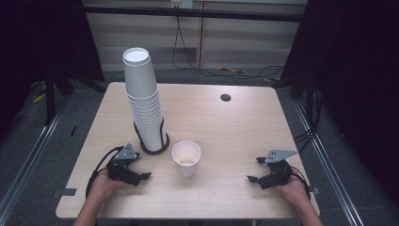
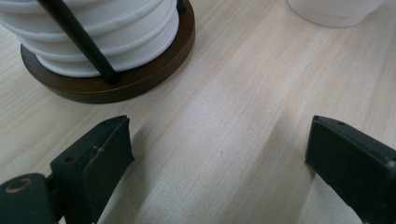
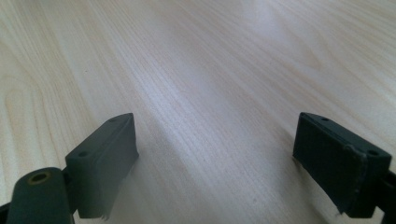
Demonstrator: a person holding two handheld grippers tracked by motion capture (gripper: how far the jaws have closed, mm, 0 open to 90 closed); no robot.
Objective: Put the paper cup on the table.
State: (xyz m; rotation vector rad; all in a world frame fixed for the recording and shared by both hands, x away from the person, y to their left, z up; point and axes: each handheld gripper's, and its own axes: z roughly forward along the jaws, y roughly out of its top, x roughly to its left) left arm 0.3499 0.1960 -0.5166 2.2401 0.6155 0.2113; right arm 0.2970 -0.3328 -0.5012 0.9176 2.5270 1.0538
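The cup [image 1: 186,158] stands upright at lower centre of the high view, nearer the left gripper [image 1: 138,170] than the right gripper [image 1: 254,169]; both jaws are wide apart, empty.

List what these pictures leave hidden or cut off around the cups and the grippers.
- Stack of cups: in the left gripper view its upper part runs off the top edge; the exact count is too small to tell in the high view.
- Single cup: the left gripper view cuts it off at the top edge.
- Holder base: its far side is hidden behind the cups.
- Left gripper, right gripper: the hands cover their handles.
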